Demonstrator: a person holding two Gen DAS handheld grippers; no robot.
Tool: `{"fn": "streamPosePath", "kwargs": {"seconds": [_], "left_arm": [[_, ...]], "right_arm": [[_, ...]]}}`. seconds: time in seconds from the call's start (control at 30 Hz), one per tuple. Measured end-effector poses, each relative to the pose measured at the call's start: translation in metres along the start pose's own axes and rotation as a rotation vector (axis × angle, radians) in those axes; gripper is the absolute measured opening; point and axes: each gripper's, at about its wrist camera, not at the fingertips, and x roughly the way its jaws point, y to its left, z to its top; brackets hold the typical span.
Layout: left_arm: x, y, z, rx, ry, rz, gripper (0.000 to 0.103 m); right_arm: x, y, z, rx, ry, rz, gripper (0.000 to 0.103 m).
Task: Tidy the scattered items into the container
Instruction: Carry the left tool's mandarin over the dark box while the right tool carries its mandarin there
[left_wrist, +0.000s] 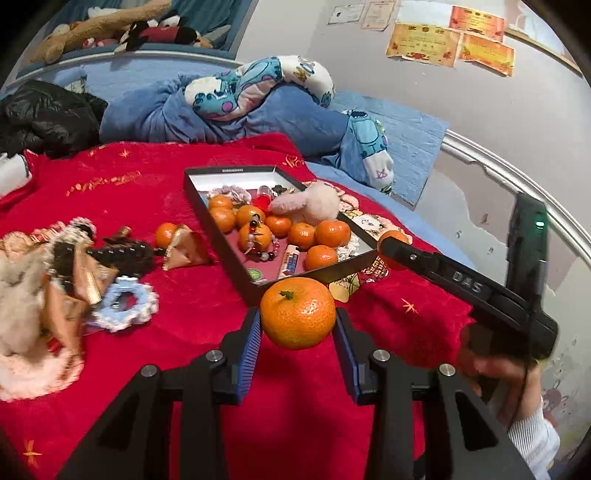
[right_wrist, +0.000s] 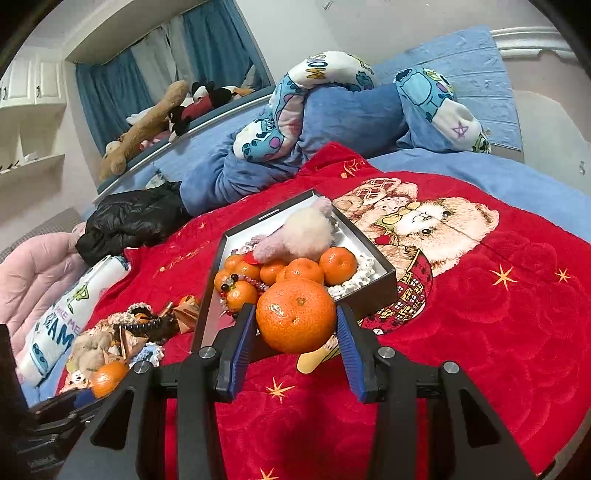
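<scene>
both grippers, left (left_wrist: 298, 325) and right (right_wrist: 296, 325), jaws clamped, angled downward.

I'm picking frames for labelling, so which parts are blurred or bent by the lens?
Left wrist view: the pile of hair accessories at left is motion-smeared, as is the person's hand at right; the held mandarin is sharp. Right wrist view: its mandarin and the black box are crisp. Both views: fisheye bends the bed rail, and the corners are dark.

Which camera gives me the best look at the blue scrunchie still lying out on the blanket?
The left wrist view: the blue scrunchie lies in plain sight on the red blanket, left of the box, beside the hair accessory pile. The right wrist view shows only a sliver of it, behind the right gripper's frame.
</scene>
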Motion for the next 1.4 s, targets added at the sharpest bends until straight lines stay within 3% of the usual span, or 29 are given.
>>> {"fn": "streamPosePath", "kwargs": {"seconds": [0.27, 0.77, 1.0, 1.2, 1.27, 1.4], "left_arm": [[0.024, -0.006, 0.011, 0.008, 0.031, 0.015, 0.04], [0.045, 0.0, 0.041, 0.061, -0.024, 0.065, 0.04], [0.055, 0.0, 0.048, 0.095, -0.05, 0.05, 0.04], [0.053, 0.02, 0.058, 0.047, -0.103, 0.045, 0.04], [0.055, 0.025, 0.059, 0.027, -0.083, 0.035, 0.04], [0.06, 0.028, 0.058, 0.02, -0.058, 0.026, 0.04]], "right_arm": [[0.006, 0.006, 0.001, -0.011, -0.002, -0.013, 0.043], [0.015, 0.015, 0.006, -0.073, -0.009, -0.06, 0.043], [0.027, 0.022, 0.029, -0.106, -0.026, -0.16, 0.043], [0.036, 0.03, 0.055, -0.068, -0.098, -0.278, 0.043], [0.039, 0.033, 0.053, -0.065, -0.118, -0.308, 0.043], [0.044, 0.025, 0.041, -0.058, -0.082, -0.273, 0.043]]}}
